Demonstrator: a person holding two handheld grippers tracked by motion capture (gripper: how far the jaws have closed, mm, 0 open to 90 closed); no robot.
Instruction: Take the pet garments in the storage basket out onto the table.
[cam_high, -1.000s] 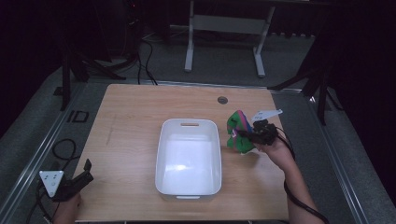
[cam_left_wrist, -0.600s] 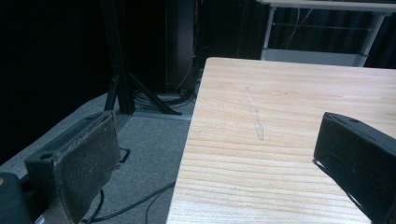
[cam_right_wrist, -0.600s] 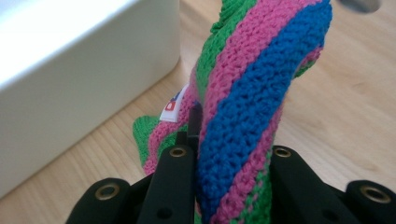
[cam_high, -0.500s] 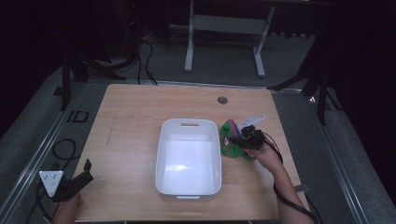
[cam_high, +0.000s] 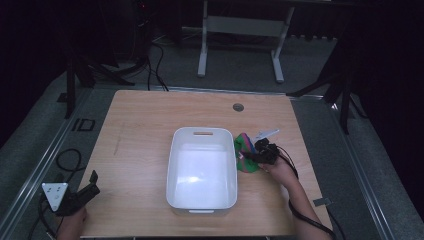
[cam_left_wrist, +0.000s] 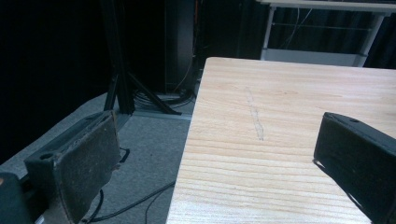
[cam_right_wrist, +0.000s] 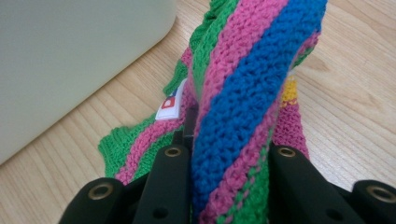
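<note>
The left gripper (cam_high: 80, 196) idles wide open at the desk's (cam_high: 145, 120) near-left corner. Beside the white tub (cam_high: 202, 170), the right gripper (cam_high: 250, 156) pinches the striped knitted cloth (cam_right_wrist: 243, 93) — jaws just easing, so it may slip short of the tub. Pale wood desk, dark room behind.

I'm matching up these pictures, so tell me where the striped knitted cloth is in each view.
High view: the knitted cloth lies right of the white tub, at the right gripper.
Left gripper view: bare table between open jaws; the cloth isn't here.
Right gripper view: cloth at centre, pinched between the jaws.
Shared landmark: the tub's wall, upper left there.
</note>
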